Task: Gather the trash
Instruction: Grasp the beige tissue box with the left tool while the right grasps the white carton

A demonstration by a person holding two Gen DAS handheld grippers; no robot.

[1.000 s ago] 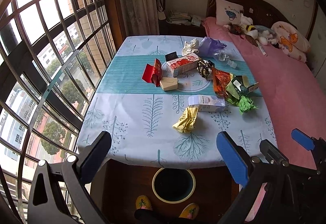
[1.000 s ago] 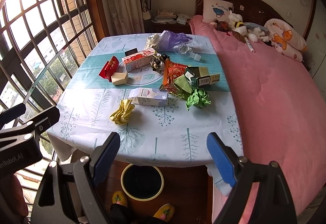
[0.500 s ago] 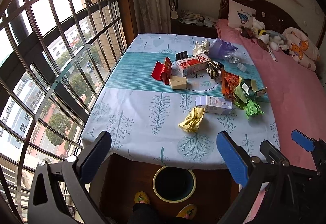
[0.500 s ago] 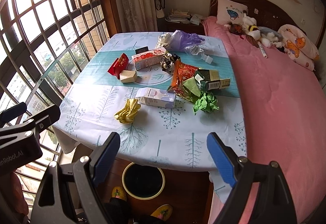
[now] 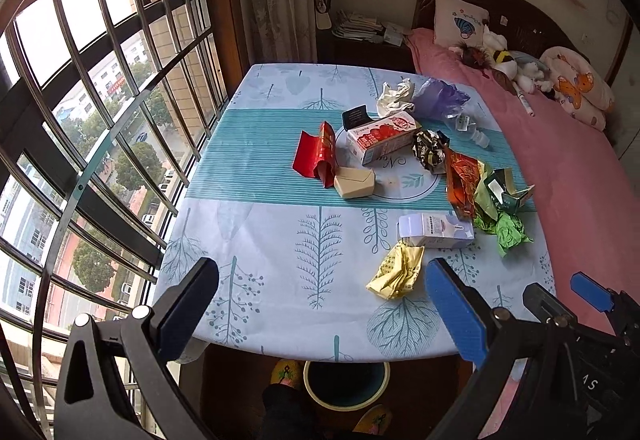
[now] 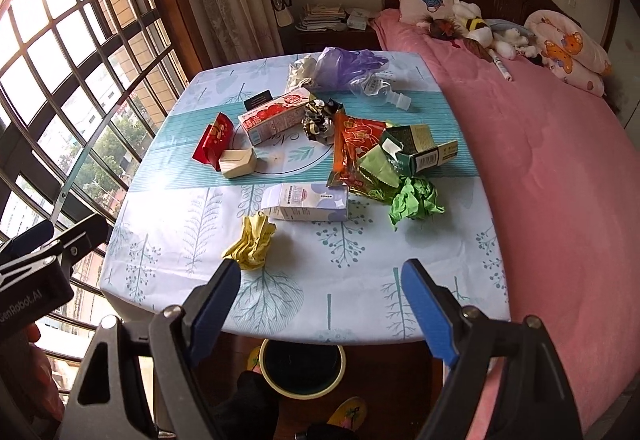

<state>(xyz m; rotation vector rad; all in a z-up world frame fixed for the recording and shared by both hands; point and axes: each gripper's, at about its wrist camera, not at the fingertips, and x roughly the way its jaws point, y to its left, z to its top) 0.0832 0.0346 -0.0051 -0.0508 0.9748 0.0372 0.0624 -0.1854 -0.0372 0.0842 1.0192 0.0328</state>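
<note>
Trash strewn on surface [image 6: 360, 272], bin [image 6: 302, 366] below.
Right gripper [image 6: 320, 300] wide apart, just narrowing, empty; yellow wad [image 6: 252, 242] above its left fingertip. Left gripper [image 5: 320, 304] agape, empty.

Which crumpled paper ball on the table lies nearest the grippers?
The yellow paper ball, at the near edge by the pale carton; the green one lies farther right.

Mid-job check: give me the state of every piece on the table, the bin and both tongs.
Left tongs: open, empty.
Right tongs: open, just been closing slightly, nothing between them.
Yellow wrapper: crumpled, on table.
Green paper: crumpled.
White carton: lying flat.
Red juice carton: lying on side.
Green box: torn open.
Bin: under table edge, looks empty.
</note>
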